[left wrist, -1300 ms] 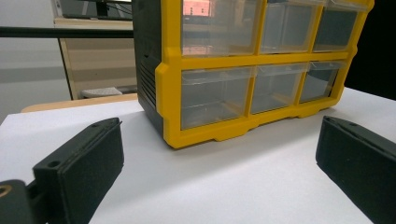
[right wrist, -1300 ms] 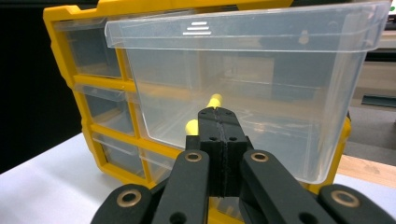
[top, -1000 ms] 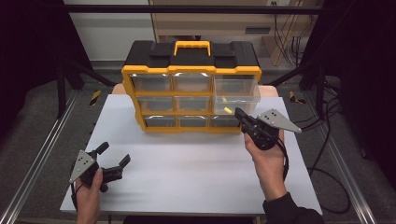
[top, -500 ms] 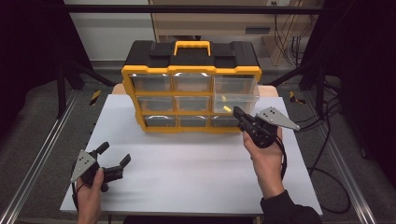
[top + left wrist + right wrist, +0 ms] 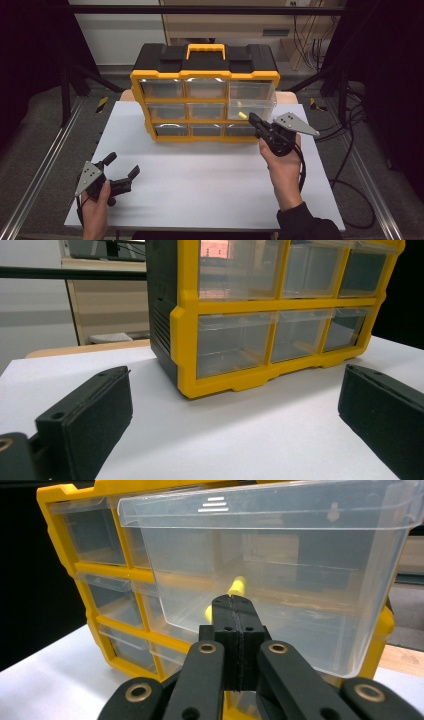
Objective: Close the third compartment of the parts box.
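A yellow-and-black drawer organizer [image 5: 205, 75] stands at the back of the white table [image 5: 200, 195]. Its middle-right clear drawer [image 5: 252, 106] is pulled out a little. In the right gripper view this drawer [image 5: 300, 565] holds a small yellow piece [image 5: 238, 585], seen through its front wall. My right gripper [image 5: 251, 118] is shut, its tips [image 5: 234, 602] right at the drawer's front, with nothing visible between the jaws. My left gripper [image 5: 122, 165] rests open near the table's front left. In the left gripper view it [image 5: 235, 405] faces the organizer [image 5: 260, 305] from well back.
The other clear drawers [image 5: 205, 111] are closed. A black frame post [image 5: 65, 75] and metal rails [image 5: 40, 170] flank the table. Cables [image 5: 350, 165] trail on the floor at the right. Bare tabletop lies between the two hands.
My right gripper has edged slightly forward and left, closer to the pulled-out drawer's front. The left gripper has stayed put.
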{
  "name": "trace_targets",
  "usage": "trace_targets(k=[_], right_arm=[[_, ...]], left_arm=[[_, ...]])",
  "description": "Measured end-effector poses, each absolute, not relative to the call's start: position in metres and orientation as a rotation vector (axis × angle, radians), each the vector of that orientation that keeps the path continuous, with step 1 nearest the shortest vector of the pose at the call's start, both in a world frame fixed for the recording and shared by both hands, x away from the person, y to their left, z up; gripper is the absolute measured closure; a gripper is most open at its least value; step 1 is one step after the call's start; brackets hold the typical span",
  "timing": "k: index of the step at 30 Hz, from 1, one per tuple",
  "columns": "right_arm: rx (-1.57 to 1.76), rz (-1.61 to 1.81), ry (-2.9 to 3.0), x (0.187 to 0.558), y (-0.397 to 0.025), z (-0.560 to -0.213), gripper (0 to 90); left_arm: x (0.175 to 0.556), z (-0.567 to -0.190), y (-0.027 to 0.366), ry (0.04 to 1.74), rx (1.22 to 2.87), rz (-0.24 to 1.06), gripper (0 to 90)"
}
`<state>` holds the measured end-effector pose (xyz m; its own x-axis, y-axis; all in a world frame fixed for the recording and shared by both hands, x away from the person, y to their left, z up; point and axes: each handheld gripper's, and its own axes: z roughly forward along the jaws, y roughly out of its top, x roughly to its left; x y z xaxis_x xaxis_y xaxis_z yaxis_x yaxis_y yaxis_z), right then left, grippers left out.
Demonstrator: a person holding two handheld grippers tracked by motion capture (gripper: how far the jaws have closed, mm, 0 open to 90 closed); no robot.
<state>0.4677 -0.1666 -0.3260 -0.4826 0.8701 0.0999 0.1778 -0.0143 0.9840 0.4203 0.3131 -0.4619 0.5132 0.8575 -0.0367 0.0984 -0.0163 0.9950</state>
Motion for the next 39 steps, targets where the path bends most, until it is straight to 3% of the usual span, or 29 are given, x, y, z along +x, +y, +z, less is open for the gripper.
trace_targets(k=[39], right_arm=[[1.110, 1.498, 1.705, 0.483, -0.160, -0.313, 90.0]], left_arm=[[0.421, -0.463, 0.312, 0.873, 1.476, 0.728, 0.9]])
